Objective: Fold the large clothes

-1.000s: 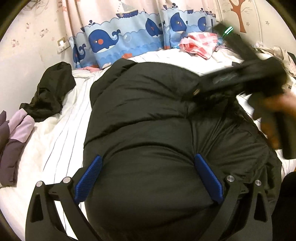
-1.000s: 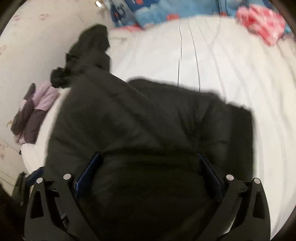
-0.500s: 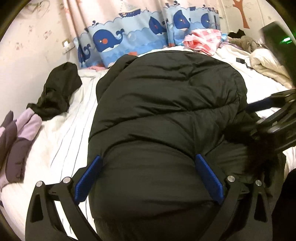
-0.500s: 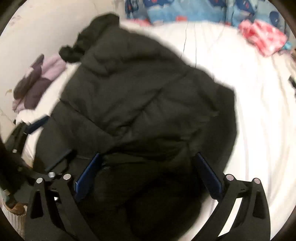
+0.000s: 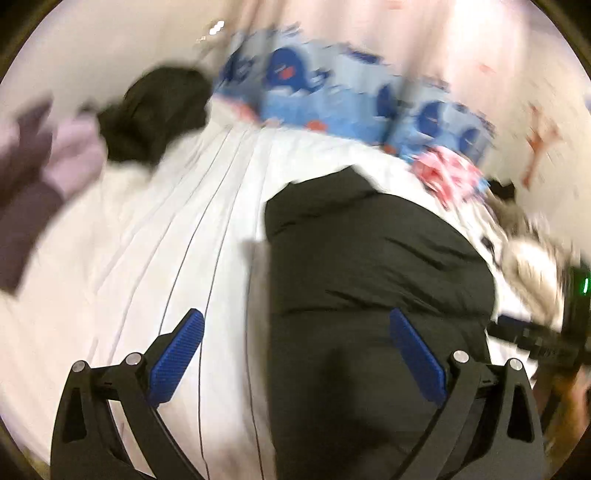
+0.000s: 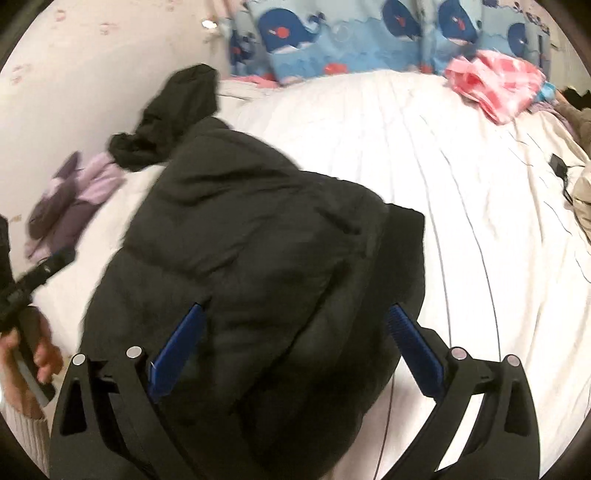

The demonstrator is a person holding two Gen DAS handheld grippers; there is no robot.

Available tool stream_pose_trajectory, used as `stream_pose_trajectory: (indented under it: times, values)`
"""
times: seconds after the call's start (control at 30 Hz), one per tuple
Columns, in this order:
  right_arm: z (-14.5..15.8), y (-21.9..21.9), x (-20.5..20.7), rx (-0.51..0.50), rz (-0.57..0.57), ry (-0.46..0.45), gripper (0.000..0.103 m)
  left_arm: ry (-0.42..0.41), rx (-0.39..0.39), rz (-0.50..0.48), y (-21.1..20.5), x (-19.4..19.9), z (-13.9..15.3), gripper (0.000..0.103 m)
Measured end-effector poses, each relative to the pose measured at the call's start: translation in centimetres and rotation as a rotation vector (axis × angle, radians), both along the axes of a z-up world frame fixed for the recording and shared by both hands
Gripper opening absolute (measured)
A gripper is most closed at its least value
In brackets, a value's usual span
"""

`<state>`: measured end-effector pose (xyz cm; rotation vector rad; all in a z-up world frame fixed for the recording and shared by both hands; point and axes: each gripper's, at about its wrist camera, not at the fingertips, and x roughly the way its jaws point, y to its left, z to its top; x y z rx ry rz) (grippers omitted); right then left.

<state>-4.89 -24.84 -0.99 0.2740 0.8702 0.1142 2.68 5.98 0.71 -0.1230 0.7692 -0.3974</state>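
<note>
A large black puffer jacket (image 5: pixel 369 273) lies bunched on the white striped bed sheet (image 5: pixel 155 251); it also shows in the right wrist view (image 6: pixel 251 258). My left gripper (image 5: pixel 295 354) is open and empty, hovering over the jacket's left edge, its right finger above the black fabric and its left finger above the sheet. My right gripper (image 6: pixel 295 350) is open and empty above the near end of the jacket. The left wrist view is motion-blurred.
A second black garment (image 6: pixel 173 114) and a purple garment (image 6: pixel 70 199) lie at the bed's far left. A pink checked cloth (image 6: pixel 495 85) lies at the far right by the whale-print curtain (image 6: pixel 351 33). Beige bedding (image 5: pixel 535 266) is at the right.
Both grippers have pulled back from the jacket. The left view has swung left, so the jacket now fills only its right half. The jacket lies more compact.
</note>
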Motion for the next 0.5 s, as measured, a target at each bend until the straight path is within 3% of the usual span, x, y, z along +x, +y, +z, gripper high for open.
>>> stream_pose_trajectory:
  times: [0.1,0.2,0.3,0.37,0.43,0.5]
  values:
    - [-4.1,0.1,3.6,0.08,-0.032,0.094,0.096,0.263,-0.097,-0.094,-0.6,4.2,-6.0,0.096]
    - [-7.7,-0.8,4.6,0.259,-0.074,0.135,0.097,0.367,-0.196,-0.131,-1.0,4.3,-9.1,0.097]
    - [-7.4,0.6,5.5,0.297,0.012,0.167,0.097,0.367,-0.168,-0.197,-1.7,1.9,-8.5,0.096]
    - [-7.2,1.0,5.7,0.292,0.054,0.18,0.097,0.309,-0.07,-0.228,-2.3,-0.1,-7.4,0.095]
    - [-7.0,0.8,6.1,0.274,0.065,0.203,0.097,0.255,-0.01,-0.2,-1.9,-0.7,-6.0,0.089]
    - [-5.9,-0.4,5.7,0.257,0.003,0.191,0.097,0.156,0.029,-0.108,-1.0,-1.3,-3.4,0.089]
